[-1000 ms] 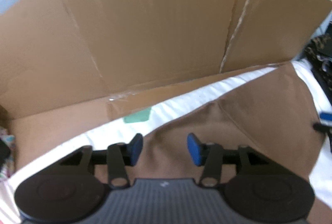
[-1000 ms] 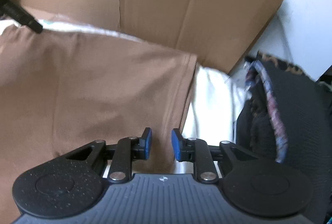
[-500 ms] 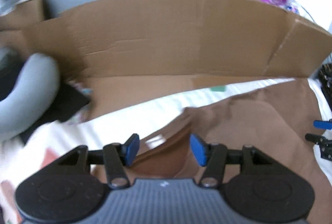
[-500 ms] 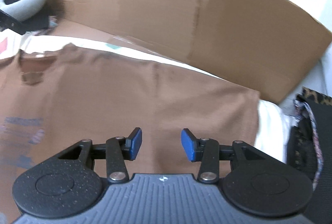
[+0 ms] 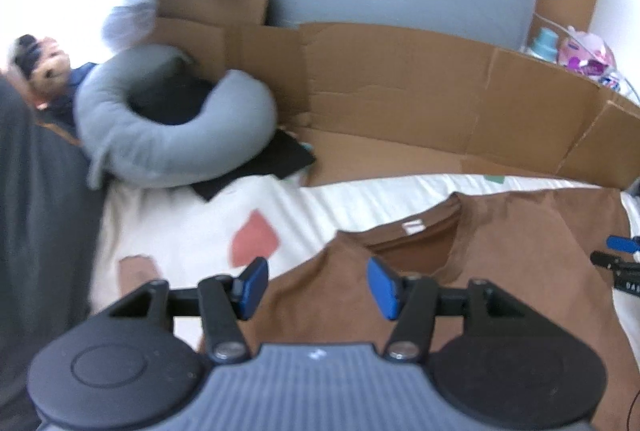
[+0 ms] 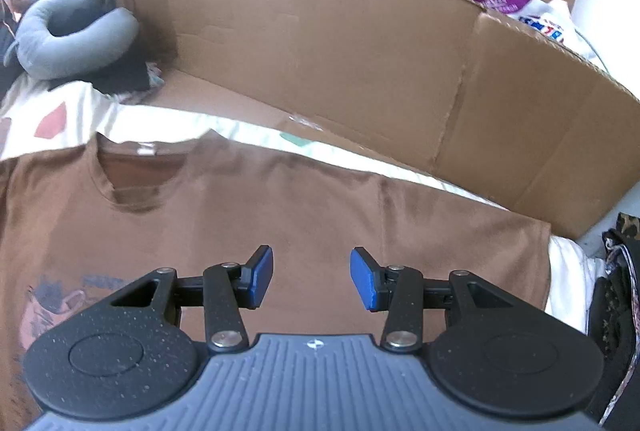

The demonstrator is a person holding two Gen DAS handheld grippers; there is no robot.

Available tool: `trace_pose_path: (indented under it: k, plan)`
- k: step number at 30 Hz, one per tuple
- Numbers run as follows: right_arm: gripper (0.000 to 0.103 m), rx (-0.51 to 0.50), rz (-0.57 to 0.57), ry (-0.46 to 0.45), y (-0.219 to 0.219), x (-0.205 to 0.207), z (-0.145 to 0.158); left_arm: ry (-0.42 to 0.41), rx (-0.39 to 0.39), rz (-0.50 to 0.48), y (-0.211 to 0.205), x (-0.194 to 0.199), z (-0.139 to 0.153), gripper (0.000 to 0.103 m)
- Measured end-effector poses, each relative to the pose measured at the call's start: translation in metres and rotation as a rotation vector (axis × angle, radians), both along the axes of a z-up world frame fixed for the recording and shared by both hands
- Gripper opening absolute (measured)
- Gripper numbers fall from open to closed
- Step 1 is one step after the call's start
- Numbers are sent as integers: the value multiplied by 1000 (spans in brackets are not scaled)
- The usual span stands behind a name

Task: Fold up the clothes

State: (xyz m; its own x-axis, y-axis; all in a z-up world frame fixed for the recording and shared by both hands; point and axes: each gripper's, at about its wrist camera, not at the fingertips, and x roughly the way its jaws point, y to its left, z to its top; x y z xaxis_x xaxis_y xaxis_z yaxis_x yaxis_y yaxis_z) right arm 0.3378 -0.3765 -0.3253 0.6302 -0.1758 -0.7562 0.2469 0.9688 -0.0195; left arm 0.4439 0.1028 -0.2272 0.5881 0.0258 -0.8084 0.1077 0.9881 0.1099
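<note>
Shirt (image 6: 320,215) lies flat ahead of both wide, empty hand-held grippers (image 5: 314,287) (image 6: 312,277), spread ready for folding.

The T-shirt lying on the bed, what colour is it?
Brown T-shirt, with a faded print low on its front; the right wrist view shows it best.

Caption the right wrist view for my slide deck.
Open right gripper above a flat brown T-shirt, cardboard behind.
</note>
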Motion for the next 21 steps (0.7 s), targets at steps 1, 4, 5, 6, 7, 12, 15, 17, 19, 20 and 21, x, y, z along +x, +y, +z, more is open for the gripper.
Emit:
trace_pose_path:
  k: [1, 4, 5, 6, 7, 12, 15, 17, 19, 20, 21]
  plan:
    - [50, 4, 1, -3, 2, 1, 2, 0, 4, 10, 5, -4, 3, 58]
    - [50, 4, 10, -16, 6, 0, 9, 1, 17, 40, 20, -18, 12, 58]
    - [50, 4, 8, -18, 7, 0, 10, 1, 21, 50, 25, -22, 15, 58]
    - [50, 10, 10, -20, 8, 0, 11, 3, 24, 61, 30, -26, 17, 58]
    - [50, 16, 16, -20, 10, 0, 11, 7, 22, 76, 36, -30, 17, 58]
    - [50, 26, 59, -14, 24, -1, 14, 19, 19, 163, 69, -50, 14, 58]
    - [50, 34, 77, -22, 32, -1, 17, 29, 32, 204, 87, -65, 4, 58]
    - [50, 38, 88, -31, 37, -2, 18, 29, 62, 228, 98, -75, -2, 55]
    - [51, 26, 102, -30, 43, -3, 15, 23, 83, 238, 109, -85, -5, 55]
    - [51, 8, 115, -21, 46, -3, 11, 27, 84, 237, 113, -88, -8, 55]
    - [51, -11, 128, -11, 49, -4, 7, 30, 85, 236, 118, -90, -11, 55]
